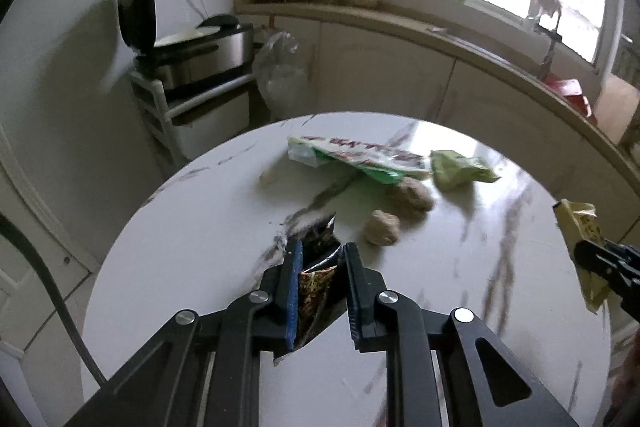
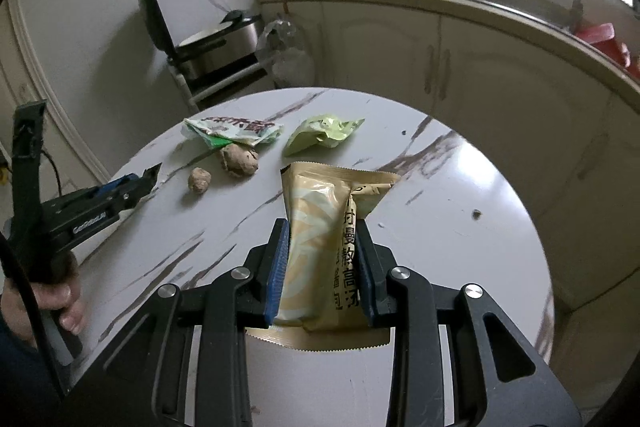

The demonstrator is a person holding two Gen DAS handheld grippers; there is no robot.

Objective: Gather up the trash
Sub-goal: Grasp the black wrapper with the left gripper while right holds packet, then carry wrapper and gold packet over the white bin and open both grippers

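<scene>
Left wrist view: a dark wrapper (image 1: 316, 279) is pinched tight by the left gripper (image 1: 322, 253). A tan packet (image 2: 324, 247) is squeezed by the right gripper (image 2: 322, 227). Both should be lifted slowly and kept squeezed.

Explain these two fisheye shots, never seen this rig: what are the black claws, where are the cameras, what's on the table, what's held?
No robot here: a person carries a handheld two-finger gripper in each hand, and each has a camera looking along its fingers.

The left-wrist view shows the left gripper shut on a small dark printed wrapper. The right-wrist view shows the right gripper shut on a beige snack packet; the person's hand on the other tool shows at its left edge.

On the round marble-patterned table lie a white-and-green wrapper, a crumpled light-green wrapper and two brownish crumpled lumps. Behind it are kitchen cabinets.
</scene>
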